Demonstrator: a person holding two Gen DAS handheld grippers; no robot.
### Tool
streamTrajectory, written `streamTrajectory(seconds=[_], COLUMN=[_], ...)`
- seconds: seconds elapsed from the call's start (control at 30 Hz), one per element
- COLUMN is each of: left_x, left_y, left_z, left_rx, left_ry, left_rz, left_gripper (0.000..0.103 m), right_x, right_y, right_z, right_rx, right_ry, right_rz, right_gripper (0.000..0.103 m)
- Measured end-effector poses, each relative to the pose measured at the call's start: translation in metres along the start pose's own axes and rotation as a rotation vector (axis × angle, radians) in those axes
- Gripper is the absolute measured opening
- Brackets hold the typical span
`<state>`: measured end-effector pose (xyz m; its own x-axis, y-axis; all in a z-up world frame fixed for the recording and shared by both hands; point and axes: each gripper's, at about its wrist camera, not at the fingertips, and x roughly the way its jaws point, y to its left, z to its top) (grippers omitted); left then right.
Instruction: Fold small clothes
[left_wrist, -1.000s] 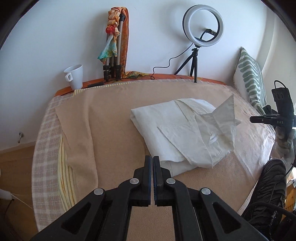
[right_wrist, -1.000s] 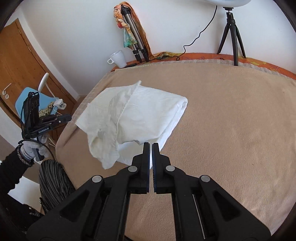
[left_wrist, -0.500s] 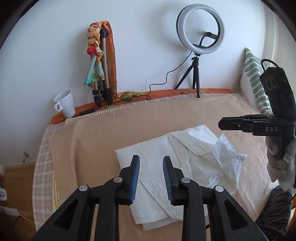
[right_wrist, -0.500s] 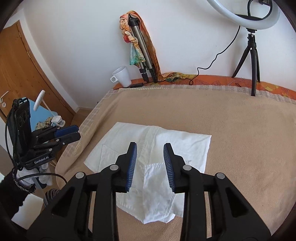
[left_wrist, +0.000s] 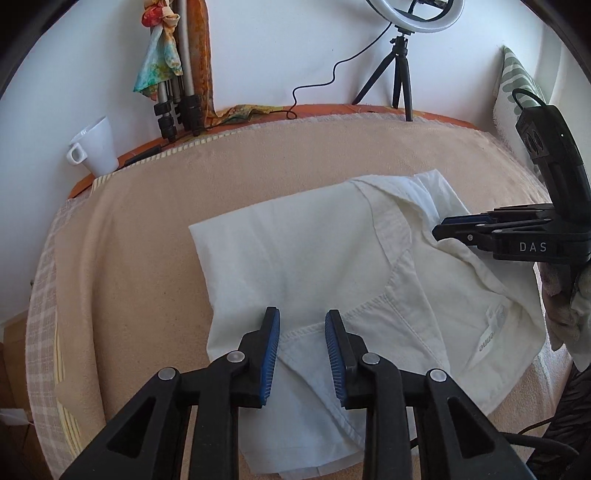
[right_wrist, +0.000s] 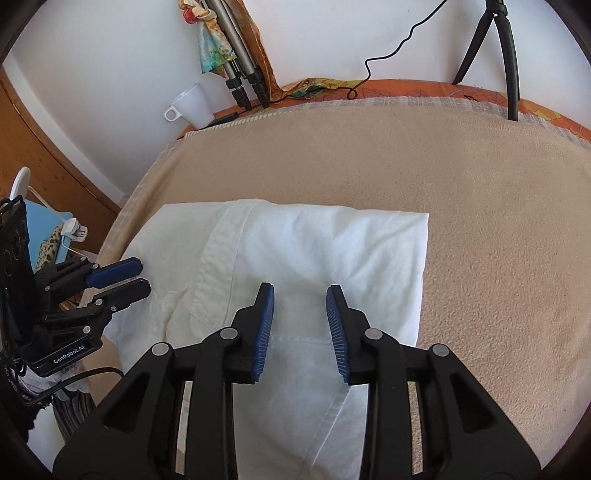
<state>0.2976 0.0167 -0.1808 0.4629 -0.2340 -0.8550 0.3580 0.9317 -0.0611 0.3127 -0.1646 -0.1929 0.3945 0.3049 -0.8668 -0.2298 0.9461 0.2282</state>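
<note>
White garment (left_wrist: 314, 266) lies partly folded on the beige blanket (left_wrist: 147, 229) covering the bed, near the bed's front edge. Reads as a small collared shirt: collar band and a printed label show at its right end in the left wrist view.

Left gripper (left_wrist: 302, 321): fingers spread, blue pads apart, nothing pinched. The cloth lies directly below and ahead of the tips; a stitched hem runs across the gap between them. Whether the tips touch the fabric, cannot tell.

Right gripper (right_wrist: 300, 297): fingers spread too, nothing pinched; the gap sits over the right part of the garment (right_wrist: 295, 251), just inside its right edge. From the left wrist view this gripper (left_wrist: 458, 230) comes in side-on at the collar end, tips on or just above the fabric.

Key relation: the garment's long axis runs left to right across the front of the bed, and the 2 grippers stand over opposite ends of it, left over the hem end, right over the collar end. Neither is clearly nearer; both hover over cloth. My judgement: the next fold needs each gripper to close on a near edge at its own end and carry it over together. Risk: pinching only the top layer, so the lower layers stay behind.

White mug (left_wrist: 96, 147) and ring light tripod (left_wrist: 400, 77) stand well apart, by the wall.
</note>
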Motion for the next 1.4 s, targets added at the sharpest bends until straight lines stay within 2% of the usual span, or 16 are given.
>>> streamTrajectory(seconds=[0.07,0.17,0.23,0.27,0.3,0.4,0.6,0.67,0.73,0.83,0.9,0.93,1.0,1.1,1.2,1.4], left_x=[-0.004,-0.019,-0.029,-0.033,-0.035,-0.029,-0.002,0.000,0.003,0.005,0.004,0.004,-0.001,-0.011,-0.021,-0.036], left_y=[0.000,0.014,0.032,0.040,0.048,0.062,0.071,0.076,0.077,0.072,0.071,0.071,0.068,0.059,0.053,0.036], left_z=[-0.003,-0.002,-0.006,-0.008,-0.010,-0.014,-0.017,-0.016,-0.015,-0.015,-0.015,-0.015,-0.014,-0.009,-0.001,0.023], left_rx=[0.012,-0.051,-0.140,-0.184,-0.223,-0.321,-0.459,-0.503,-0.533,-0.521,-0.520,-0.521,-0.513,-0.477,-0.455,-0.407], left_ry=[-0.023,-0.054,-0.069,-0.074,-0.080,-0.040,0.030,0.017,0.021,0.017,0.011,0.008,-0.003,-0.025,-0.046,-0.095], left_rz=[-0.006,-0.030,-0.046,-0.064,-0.088,-0.170,-0.312,-0.350,-0.390,-0.384,-0.382,-0.381,-0.374,-0.347,-0.343,-0.357], left_gripper=[0.026,0.025,0.033,0.035,0.038,0.054,0.055,0.053,0.038,0.032,0.027,0.022,0.017,0.012,0.011,0.010], right_x=[-0.003,-0.026,-0.048,-0.059,-0.067,-0.075,-0.045,-0.031,-0.026,-0.017,-0.014,-0.014,-0.006,-0.006,-0.022,-0.059], right_y=[0.001,-0.004,-0.016,-0.025,-0.035,-0.065,-0.098,-0.098,-0.098,-0.099,-0.093,-0.090,-0.083,-0.072,-0.070,-0.078], right_z=[-0.003,-0.004,-0.009,-0.012,-0.016,-0.025,-0.038,-0.041,-0.043,-0.043,-0.041,-0.040,-0.037,-0.034,-0.030,-0.025], right_rx=[-0.041,-0.030,-0.001,0.028,0.064,0.196,0.361,0.378,0.388,0.430,0.411,0.396,0.396,0.345,0.318,0.283], right_ry=[0.000,0.001,-0.033,-0.051,-0.065,-0.059,0.011,0.039,0.024,0.035,0.032,0.033,0.065,0.063,0.018,-0.059], right_rz=[-0.020,0.011,0.011,0.028,0.059,0.176,0.337,0.373,0.420,0.511,0.515,0.522,0.546,0.515,0.517,0.512], right_gripper=[0.029,0.029,0.035,0.046,0.055,0.058,0.059,0.058,0.059,0.058,0.058,0.057,0.038,0.017,0.012,0.010])
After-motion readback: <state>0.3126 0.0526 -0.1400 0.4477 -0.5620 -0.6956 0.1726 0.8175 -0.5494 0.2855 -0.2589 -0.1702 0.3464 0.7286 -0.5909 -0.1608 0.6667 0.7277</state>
